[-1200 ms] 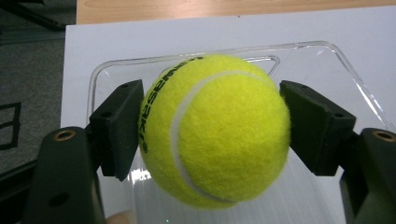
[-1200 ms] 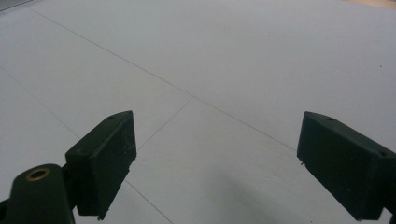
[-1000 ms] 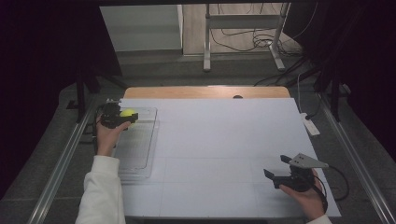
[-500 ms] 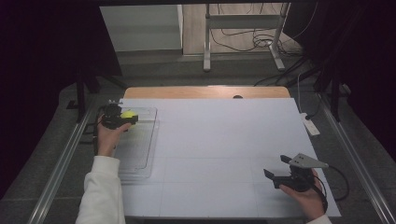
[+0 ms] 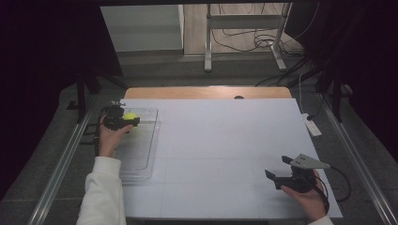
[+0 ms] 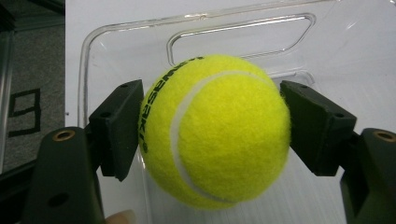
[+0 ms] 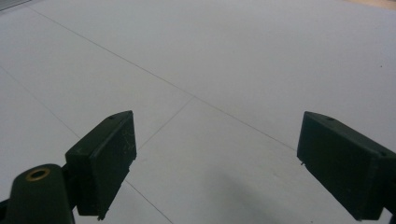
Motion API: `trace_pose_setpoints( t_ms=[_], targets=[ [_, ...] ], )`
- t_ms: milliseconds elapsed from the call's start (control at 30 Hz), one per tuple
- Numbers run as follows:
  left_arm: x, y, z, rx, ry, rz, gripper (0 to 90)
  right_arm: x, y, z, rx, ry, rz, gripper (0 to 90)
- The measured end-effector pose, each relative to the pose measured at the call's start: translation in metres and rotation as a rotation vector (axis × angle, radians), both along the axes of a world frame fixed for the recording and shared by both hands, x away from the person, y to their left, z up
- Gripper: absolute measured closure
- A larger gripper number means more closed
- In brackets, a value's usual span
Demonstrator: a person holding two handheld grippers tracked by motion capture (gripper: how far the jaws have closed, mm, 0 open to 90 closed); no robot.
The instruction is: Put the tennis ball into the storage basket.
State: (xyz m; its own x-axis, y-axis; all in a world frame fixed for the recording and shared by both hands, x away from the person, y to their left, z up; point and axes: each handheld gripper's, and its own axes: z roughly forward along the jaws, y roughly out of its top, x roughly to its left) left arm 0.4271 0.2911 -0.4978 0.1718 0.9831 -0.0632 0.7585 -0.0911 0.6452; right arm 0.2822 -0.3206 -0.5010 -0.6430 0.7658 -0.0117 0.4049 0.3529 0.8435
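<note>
A yellow tennis ball point(image 6: 215, 130) is gripped by the left gripper point(image 5: 126, 119), its two black pads pressed against opposite sides of the ball. In the left gripper view the white seam is seen curving down the ball's face, and black lettering runs along its left side, next to the left pad. The ball is held over the far end of a clear plastic tray point(image 5: 141, 159), near the tray's cut-out handle point(image 6: 243, 35); whether it touches the tray floor cannot be told. The tray is laid along the left edge of the white table point(image 5: 225, 140), and the left hand point(image 5: 109, 140) is seen reaching over it from the near side, with a white sleeve point(image 5: 101, 192) behind.

The right gripper point(image 5: 278, 174) is held at the near right part of the table, well apart from the ball and tray. Its jaws are spread wide with nothing between them; bare white table with thin seam lines is seen past its pads point(image 7: 105, 158) in the right gripper view. A grey three-cornered plate point(image 5: 307, 162) is carried on top of it, and a cable is trailed to its right.
</note>
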Motion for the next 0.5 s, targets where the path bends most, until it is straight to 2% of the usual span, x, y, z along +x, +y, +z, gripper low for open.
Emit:
trace_pose_setpoints(
  t_ms=[500],
  targets=[
    [0.0019,-0.0069,-0.0023,0.063,0.017,-0.007,26.7,0.0001,0.0003,-0.0003,-0.001,0.003,0.0,12.2]
  ],
)
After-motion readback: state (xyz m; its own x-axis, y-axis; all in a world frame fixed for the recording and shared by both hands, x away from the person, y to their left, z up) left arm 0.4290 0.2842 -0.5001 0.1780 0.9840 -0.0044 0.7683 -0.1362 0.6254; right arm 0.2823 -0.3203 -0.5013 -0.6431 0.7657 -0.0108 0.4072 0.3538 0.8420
